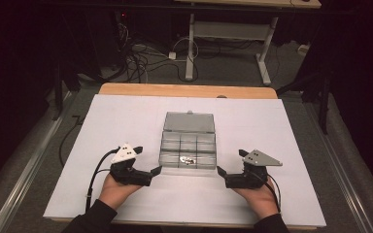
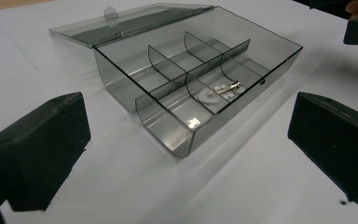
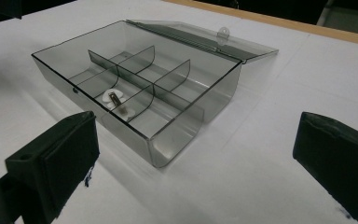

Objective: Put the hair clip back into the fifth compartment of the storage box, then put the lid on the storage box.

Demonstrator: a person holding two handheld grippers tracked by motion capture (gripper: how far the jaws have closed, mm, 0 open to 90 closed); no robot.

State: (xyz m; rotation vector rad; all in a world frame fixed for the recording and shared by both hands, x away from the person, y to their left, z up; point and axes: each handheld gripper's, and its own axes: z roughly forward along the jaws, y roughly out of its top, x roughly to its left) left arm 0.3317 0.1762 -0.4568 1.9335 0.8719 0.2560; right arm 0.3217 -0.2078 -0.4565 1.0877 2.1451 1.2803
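Two hand-held grippers flank an open box on the white table (image 1: 126, 121).
The left hand-held gripper (image 1: 156, 170) and the right hand-held gripper (image 1: 221, 171) each rest low with jaws spread wide, gripping nothing. Between them, just ahead of both, sits the smoky-grey clear plastic compartment box (image 1: 188, 150), lid laid back on its far side. A small white-and-metal piece (image 2: 221, 91) lies in a near-row compartment.

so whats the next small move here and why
Probably bring the right tool in over the box toward the small clip in its near middle compartment. The lid lies open, both tools rest open beside the box, and nothing is held.
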